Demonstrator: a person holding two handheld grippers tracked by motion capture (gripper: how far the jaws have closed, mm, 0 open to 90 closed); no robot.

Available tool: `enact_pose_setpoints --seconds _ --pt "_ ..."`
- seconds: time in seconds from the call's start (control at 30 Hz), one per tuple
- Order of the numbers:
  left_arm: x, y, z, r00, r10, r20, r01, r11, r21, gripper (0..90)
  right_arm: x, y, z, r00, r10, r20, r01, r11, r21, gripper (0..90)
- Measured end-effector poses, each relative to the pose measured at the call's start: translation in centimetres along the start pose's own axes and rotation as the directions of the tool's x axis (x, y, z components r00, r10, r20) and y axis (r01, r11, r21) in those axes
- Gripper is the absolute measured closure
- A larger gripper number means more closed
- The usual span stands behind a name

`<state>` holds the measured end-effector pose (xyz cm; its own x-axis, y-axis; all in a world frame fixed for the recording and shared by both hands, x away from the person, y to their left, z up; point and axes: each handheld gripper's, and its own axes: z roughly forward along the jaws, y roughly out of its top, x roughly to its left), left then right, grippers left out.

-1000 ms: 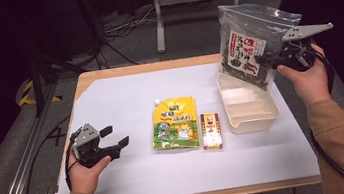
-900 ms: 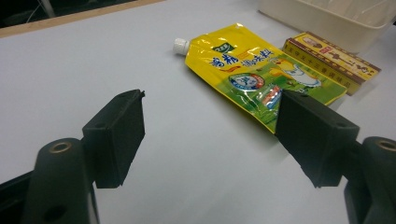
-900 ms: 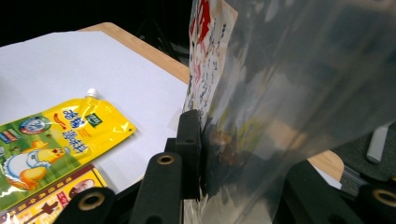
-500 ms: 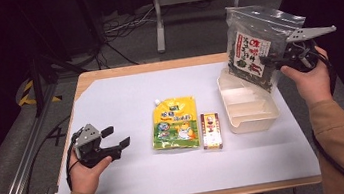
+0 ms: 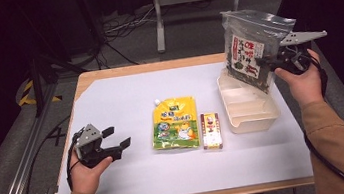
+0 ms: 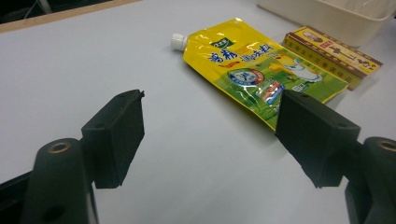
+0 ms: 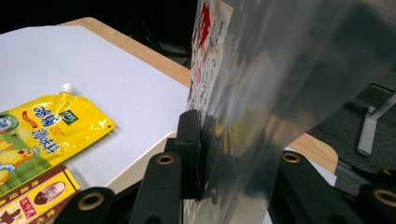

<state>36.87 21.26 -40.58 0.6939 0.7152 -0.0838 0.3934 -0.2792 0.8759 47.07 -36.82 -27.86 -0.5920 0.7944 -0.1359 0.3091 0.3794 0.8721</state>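
The clear seaweed bag hangs upright above the far right of the table, over the beige tray, pinched at its lower edge by the right gripper. At near left, the left gripper rests with jaws spread wide, holding nothing, facing the yellow pouch.

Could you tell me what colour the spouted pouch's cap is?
White; the cap shows best in the left gripper view.

Your right claw grips the seaweed bag above the white tray, while your left claw rests open on the counter.
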Motion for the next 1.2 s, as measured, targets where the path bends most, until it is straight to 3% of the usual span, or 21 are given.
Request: enact_pose_setpoints --seconds 0.17,0.67,1.1,1.2 --pt "0.0 0.0 0.0 1.0 0.0 0.001 0.0 1.0 0.001 24.7 0.1 -0.3 0.6 0.9999 0.005 -0.014 -0.005 1.0 -0.015 73.9" --pt "0.0 -0.1 0.0 1.0 -0.005 0.002 0.005 1.0 0.004 24.5 0.6 -1.4 2.1 0.9992 0.016 -0.036 -0.016 1.0 0.01 73.5" --pt "-0.1 -0.1 0.3 0.9999 -0.012 0.007 0.012 0.9999 0.007 21.7 0.3 -3.3 2.4 0.9957 0.08 -0.047 -0.082 0.996 -0.033 72.8" --pt "0.0 -0.2 0.5 0.9988 -0.047 0.016 0.047 0.9988 0.01 18.3 0.1 -3.9 2.4 0.9939 0.1 -0.047 -0.102 0.994 -0.049 72.8"
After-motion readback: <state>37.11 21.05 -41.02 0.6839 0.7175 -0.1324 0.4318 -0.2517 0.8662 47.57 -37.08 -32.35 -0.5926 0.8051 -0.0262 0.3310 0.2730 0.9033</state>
